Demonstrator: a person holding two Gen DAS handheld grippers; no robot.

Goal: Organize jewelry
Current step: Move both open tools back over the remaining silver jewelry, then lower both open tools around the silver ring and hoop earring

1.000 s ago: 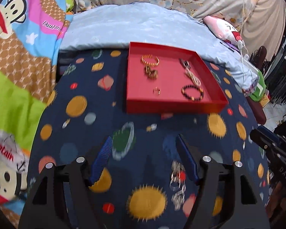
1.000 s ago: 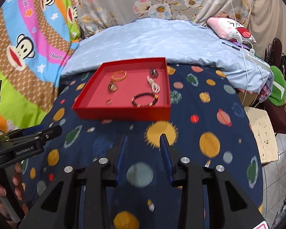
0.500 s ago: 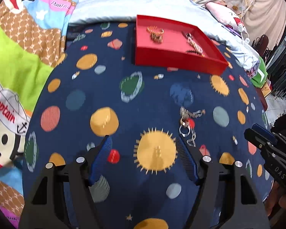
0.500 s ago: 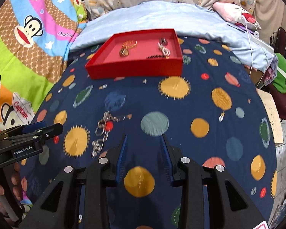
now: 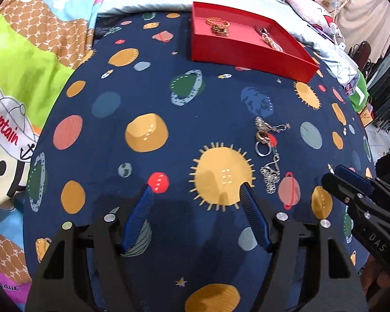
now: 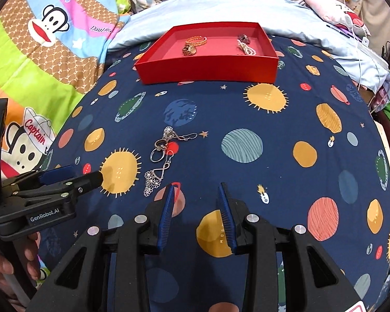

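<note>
A pile of silver jewelry (image 5: 268, 150) with chains and rings lies on the navy planet-print cloth; it also shows in the right wrist view (image 6: 161, 156). A red tray (image 5: 249, 52) at the far side holds gold bracelets (image 5: 218, 26) and a pearl piece (image 5: 271, 43); the same tray shows in the right wrist view (image 6: 208, 66). My left gripper (image 5: 197, 195) is open and empty, its right finger just short of the silver pile. My right gripper (image 6: 196, 191) is open and empty, just right of the pile. Each gripper appears at the edge of the other's view.
The navy cloth (image 6: 247, 119) covers a rounded surface that drops off at the right edge. A colourful cartoon blanket (image 6: 39, 52) lies to the left. A pale blue pillow (image 6: 221, 7) sits behind the tray.
Both grippers have pulled back from the red tray toward the near side. The silver pile now lies just ahead of both grippers. Both stayed open.
</note>
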